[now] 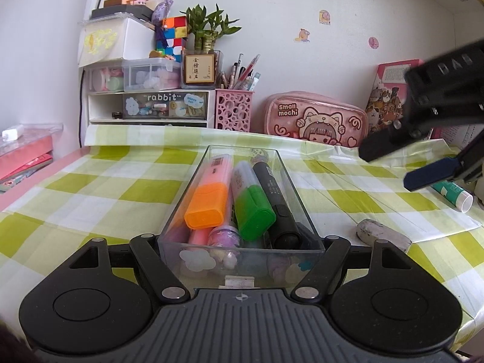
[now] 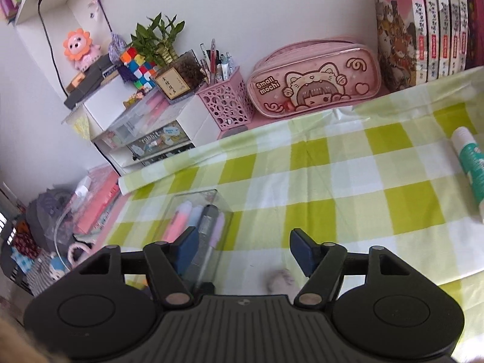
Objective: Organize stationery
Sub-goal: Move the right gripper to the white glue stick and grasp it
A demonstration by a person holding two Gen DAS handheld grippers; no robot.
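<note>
A clear plastic tray (image 1: 290, 181) sits on the green-and-white checked tablecloth (image 1: 90, 187), its long side running from near to far. Inside it lie one orange-capped highlighter (image 1: 208, 202), one green-capped highlighter (image 1: 252, 208) and one black marker (image 1: 276, 202) on top, with one purple-lidded item (image 1: 225, 234) and other pastel pens below that are too crowded to count.

The left gripper (image 1: 240, 260) points slightly downward, with the tray's near end set between its jaws. Its pads are hidden behind the tray walls, but the jaws stand against both sides, clamped on the tray.

The right gripper (image 2: 242, 251) tilts down toward the cloth, above and to the right of the tray, rolled a little. Its blue pads (image 2: 301, 249) stand apart with nothing between them. In the right wrist view the tray shows at the left, partly behind the left pad, and is not touched.

Right of the tray lies one worn grey eraser (image 1: 381, 233), near the tray's near corner but apart from it. Further right is one green-and-white glue stick (image 1: 452, 193) lying on its side.

Along the far wall stand one pink pencil case (image 1: 314, 119), one pink perforated pen holder (image 1: 233, 110) with pens, one drawer unit (image 1: 148, 109) and a row of books (image 2: 423, 30).
</note>
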